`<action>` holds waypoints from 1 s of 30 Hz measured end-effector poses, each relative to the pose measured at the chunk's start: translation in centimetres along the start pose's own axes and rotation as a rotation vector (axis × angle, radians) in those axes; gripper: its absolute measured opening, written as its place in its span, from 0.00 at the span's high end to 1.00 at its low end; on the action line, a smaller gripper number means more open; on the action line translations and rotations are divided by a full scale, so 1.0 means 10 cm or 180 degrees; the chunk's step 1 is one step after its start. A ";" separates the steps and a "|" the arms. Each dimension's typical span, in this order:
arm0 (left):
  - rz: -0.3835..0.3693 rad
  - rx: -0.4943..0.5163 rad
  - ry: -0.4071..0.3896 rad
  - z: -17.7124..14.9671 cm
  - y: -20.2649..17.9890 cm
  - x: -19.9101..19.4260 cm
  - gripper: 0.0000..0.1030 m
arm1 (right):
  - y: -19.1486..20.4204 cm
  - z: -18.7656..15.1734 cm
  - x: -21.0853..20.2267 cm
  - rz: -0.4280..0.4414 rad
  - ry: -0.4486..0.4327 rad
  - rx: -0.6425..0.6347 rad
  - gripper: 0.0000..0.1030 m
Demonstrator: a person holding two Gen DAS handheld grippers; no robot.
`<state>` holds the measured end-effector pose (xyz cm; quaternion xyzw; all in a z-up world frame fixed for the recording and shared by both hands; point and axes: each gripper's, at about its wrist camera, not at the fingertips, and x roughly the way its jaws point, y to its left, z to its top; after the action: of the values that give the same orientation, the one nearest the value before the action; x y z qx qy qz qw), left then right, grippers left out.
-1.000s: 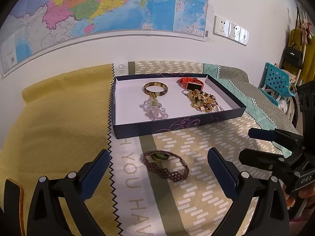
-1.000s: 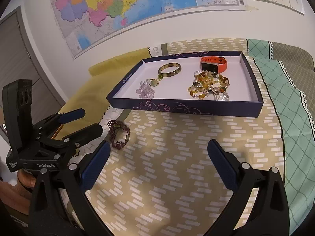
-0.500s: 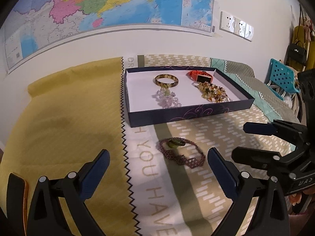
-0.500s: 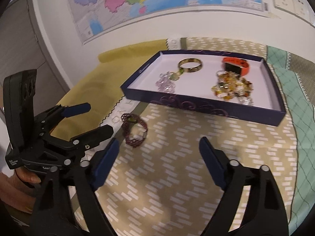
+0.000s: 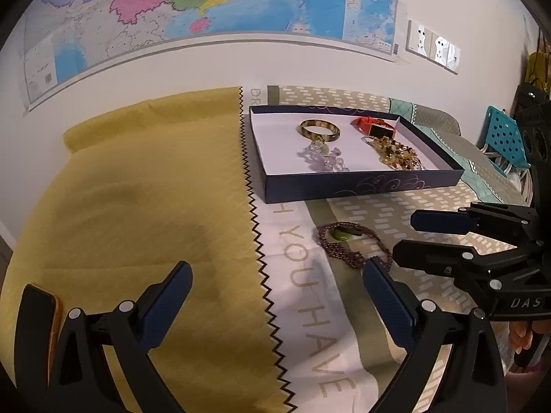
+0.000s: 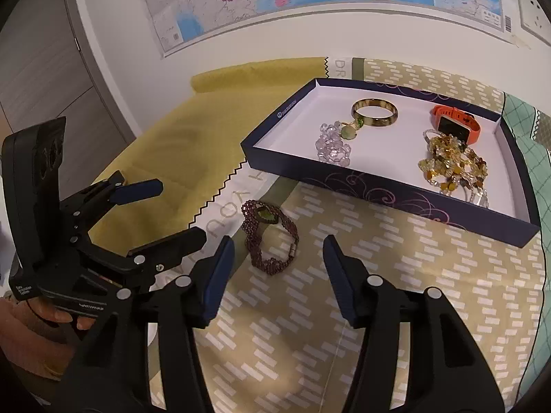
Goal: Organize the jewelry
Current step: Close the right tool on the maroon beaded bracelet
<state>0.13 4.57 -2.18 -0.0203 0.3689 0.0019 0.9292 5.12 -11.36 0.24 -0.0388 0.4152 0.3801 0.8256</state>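
Observation:
A dark red beaded bracelet [image 6: 270, 239] with a green stone lies on the patterned cloth in front of a navy tray [image 6: 389, 191]. It also shows in the left wrist view [image 5: 347, 244]. The tray [image 5: 361, 186] holds a brown bangle [image 6: 374, 113], a clear bead bracelet [image 6: 332, 146], an orange watch [image 6: 454, 127] and amber beads [image 6: 454, 165]. My right gripper [image 6: 279, 265] is open, just short of the red bracelet, with nothing in it. My left gripper [image 5: 275, 296] is open and empty over the cloth's zigzag edge, left of the bracelet.
A yellow cloth [image 5: 137, 213] covers the left of the surface. A map [image 5: 206, 3] hangs on the wall behind. A blue chair [image 5: 506, 137] stands at the far right. A grey door [image 6: 44, 55] is at the left.
My right gripper has moved left and closer to the red bracelet, and its jaws have narrowed. My left gripper has shifted left, so the bracelet now lies right of its centre.

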 end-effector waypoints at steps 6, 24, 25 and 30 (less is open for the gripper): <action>0.0005 0.0018 0.0010 0.00 0.00 0.00 0.07 | -0.03 0.02 0.02 0.0029 0.0016 0.0023 0.55; 0.0085 -0.0062 0.0043 0.00 0.16 0.00 0.07 | 0.23 0.20 0.37 -0.0024 0.0198 -0.0364 0.72; 0.0077 -0.0064 0.0050 0.01 0.17 0.00 0.07 | 0.23 0.21 0.40 -0.0068 0.0210 -0.0387 0.73; 0.0058 -0.0043 0.0063 0.02 0.18 0.02 0.07 | 0.18 0.20 0.50 -0.0116 0.0296 -0.0359 0.82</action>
<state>0.41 6.39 -2.27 -0.0231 0.3783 0.0126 0.9253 7.07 -6.38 -1.54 -0.1104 0.4302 0.3856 0.8087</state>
